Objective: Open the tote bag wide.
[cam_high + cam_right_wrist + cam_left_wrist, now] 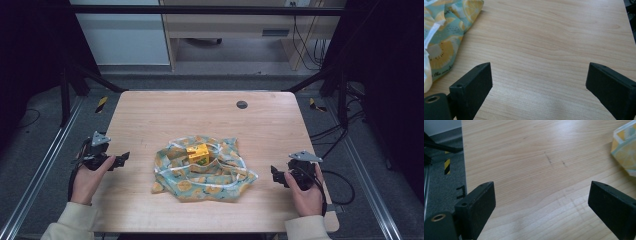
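In the high view, a rumpled teal cloth printed with yellow citrus slices [202, 170], edged with white cord, lies at the middle of the pale wooden table [150, 115]. A small yellow box [198, 153] sits on its folds. A dark round plug [242, 104] marks the tabletop at upper centre. The left gripper [121, 159] is at the left edge and the right gripper [274, 174] at the right edge, each well apart from the cloth.

In the left gripper view, the matte black jaws stand wide apart over bare grained wood; the cloth [625, 150] shows at upper right.

In the right gripper view, the jaws are likewise spread, holding nothing; the cloth [446, 37] fills the upper left.
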`<move>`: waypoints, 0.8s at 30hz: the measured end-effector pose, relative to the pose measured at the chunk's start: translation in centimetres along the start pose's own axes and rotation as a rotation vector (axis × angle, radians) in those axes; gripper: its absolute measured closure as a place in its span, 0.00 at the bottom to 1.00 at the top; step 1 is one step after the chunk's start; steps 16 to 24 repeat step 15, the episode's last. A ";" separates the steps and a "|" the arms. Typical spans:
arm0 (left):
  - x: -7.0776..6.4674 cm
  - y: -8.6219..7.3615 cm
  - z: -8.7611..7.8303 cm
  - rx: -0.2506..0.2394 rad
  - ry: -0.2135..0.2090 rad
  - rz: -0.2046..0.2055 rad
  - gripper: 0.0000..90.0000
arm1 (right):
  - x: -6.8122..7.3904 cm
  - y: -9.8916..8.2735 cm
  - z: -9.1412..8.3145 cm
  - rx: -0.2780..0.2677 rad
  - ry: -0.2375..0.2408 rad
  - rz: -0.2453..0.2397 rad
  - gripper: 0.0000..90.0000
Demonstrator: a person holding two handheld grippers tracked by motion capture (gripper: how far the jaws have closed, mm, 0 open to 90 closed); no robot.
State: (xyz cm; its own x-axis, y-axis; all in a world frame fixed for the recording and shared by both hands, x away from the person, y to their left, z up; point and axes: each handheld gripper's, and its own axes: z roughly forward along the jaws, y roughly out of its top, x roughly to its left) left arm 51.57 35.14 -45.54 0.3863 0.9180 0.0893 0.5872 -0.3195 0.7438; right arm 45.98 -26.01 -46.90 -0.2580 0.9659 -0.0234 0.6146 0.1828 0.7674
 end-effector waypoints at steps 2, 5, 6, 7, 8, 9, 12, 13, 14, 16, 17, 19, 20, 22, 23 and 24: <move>0.2 -0.2 0.1 0.003 0.000 -0.002 0.08 | -0.2 -0.2 0.2 0.015 0.003 0.005 0.08; 0.6 -0.4 0.4 0.011 0.003 0.008 0.08 | -0.2 -0.4 0.5 0.040 0.004 0.009 0.09; 0.7 -0.5 0.4 0.009 0.005 0.008 0.08 | -0.2 -0.4 0.5 0.047 0.005 0.013 0.09; 0.8 -0.6 0.5 0.009 0.005 0.007 0.08 | -0.3 -0.5 0.6 0.053 0.005 0.012 0.09; 0.9 -0.7 0.6 0.013 0.007 0.007 0.08 | -0.3 -0.5 0.6 0.056 0.005 0.011 0.09; 0.9 -0.8 0.8 0.016 0.008 0.005 0.08 | -0.3 -0.5 0.7 0.062 0.005 0.012 0.10; 1.0 -0.9 1.0 0.031 0.005 0.008 0.08 | -0.2 -0.7 0.9 0.080 0.009 0.009 0.10; 0.9 -0.9 1.1 0.029 0.005 0.009 0.08 | -0.2 -0.7 0.9 0.079 0.009 0.008 0.10; 0.9 -0.9 1.1 0.028 0.003 0.010 0.08 | -0.2 -0.7 0.9 0.078 0.009 0.005 0.10; 0.9 -0.9 1.1 0.026 0.003 0.012 0.08 | -0.2 -0.7 0.9 0.076 0.011 0.006 0.10; 0.9 -0.9 1.1 0.026 0.003 0.012 0.08 | -0.2 -0.7 0.9 0.076 0.011 0.006 0.10; 0.9 -0.9 1.1 0.026 0.003 0.012 0.08 | -0.2 -0.7 0.9 0.076 0.011 0.006 0.10; 0.9 -0.9 1.1 0.026 0.003 0.012 0.08 | -0.2 -0.7 0.9 0.076 0.011 0.006 0.10; 0.9 -0.9 1.1 0.026 0.003 0.012 0.08 | -0.2 -0.7 0.9 0.076 0.011 0.006 0.10; 0.9 -0.9 1.1 0.026 0.003 0.012 0.08 | -0.2 -0.7 0.9 0.076 0.011 0.006 0.10; 0.9 -0.9 1.1 0.026 0.003 0.012 0.08 | -0.2 -0.7 0.9 0.076 0.011 0.006 0.10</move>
